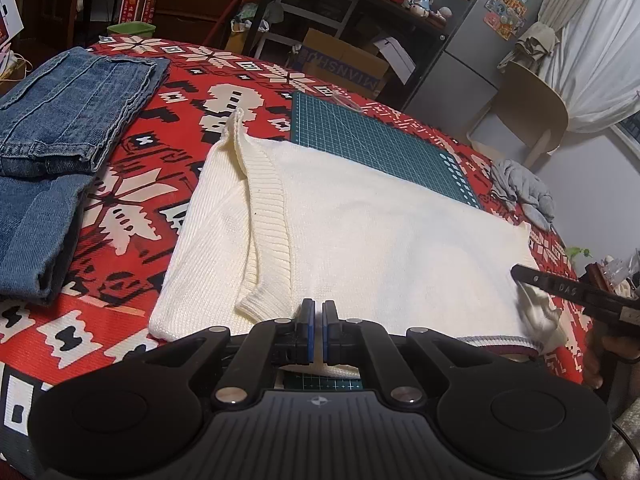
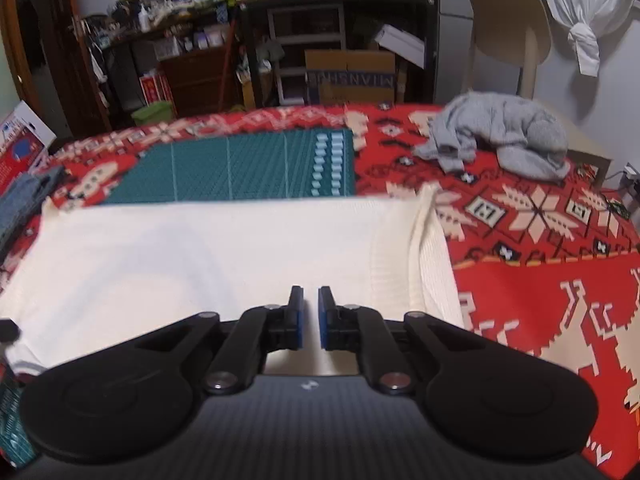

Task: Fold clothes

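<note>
A cream knit sweater [image 1: 360, 232] lies flat on the red patterned cloth, partly folded, with a ribbed edge [image 1: 268, 216] laid over its left part. It also shows in the right wrist view [image 2: 224, 252]. My left gripper [image 1: 318, 308] is shut on the sweater's near edge, with white fabric between its pads. My right gripper [image 2: 310, 294] sits over the sweater's near right part, its jaws nearly closed with a narrow gap; whether it holds fabric I cannot tell. The right gripper also shows at the right edge of the left wrist view [image 1: 520, 276], touching the sweater's corner.
Folded blue jeans [image 1: 60, 128] lie at the left. A green cutting mat [image 1: 372, 148] lies under the sweater's far edge. A crumpled grey garment [image 2: 500, 140] lies at the far right. A chair [image 2: 508, 24], shelves and boxes stand beyond the table.
</note>
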A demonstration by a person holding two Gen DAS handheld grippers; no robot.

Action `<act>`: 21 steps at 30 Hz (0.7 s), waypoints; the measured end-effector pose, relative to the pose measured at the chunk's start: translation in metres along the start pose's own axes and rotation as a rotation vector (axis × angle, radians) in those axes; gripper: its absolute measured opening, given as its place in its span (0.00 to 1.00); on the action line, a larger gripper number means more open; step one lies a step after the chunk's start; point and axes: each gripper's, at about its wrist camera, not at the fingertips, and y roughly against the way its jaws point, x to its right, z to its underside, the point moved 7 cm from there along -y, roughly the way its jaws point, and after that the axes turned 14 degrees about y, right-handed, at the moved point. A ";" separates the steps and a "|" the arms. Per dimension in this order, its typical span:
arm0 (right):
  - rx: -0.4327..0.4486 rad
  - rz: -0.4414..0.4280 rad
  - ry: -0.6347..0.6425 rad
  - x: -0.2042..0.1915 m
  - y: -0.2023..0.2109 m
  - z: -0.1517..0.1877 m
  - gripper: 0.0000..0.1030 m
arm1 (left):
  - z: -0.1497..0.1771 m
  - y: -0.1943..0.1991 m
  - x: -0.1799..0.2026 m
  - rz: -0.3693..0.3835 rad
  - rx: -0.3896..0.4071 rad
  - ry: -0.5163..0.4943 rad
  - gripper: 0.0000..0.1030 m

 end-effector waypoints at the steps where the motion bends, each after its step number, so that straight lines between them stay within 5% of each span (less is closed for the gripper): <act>1: -0.006 0.003 0.005 0.000 0.000 0.002 0.08 | 0.000 0.000 0.000 0.000 0.000 -0.001 0.04; 8: -0.027 -0.005 0.019 -0.003 0.034 0.034 0.08 | 0.000 0.000 -0.001 0.007 -0.002 0.008 0.04; 16: 0.056 0.027 -0.066 0.018 0.008 -0.021 0.07 | 0.000 0.000 0.000 0.001 -0.001 0.002 0.04; 21: -0.002 0.027 -0.066 0.023 -0.017 -0.017 0.07 | 0.000 0.000 0.000 0.001 0.000 -0.001 0.04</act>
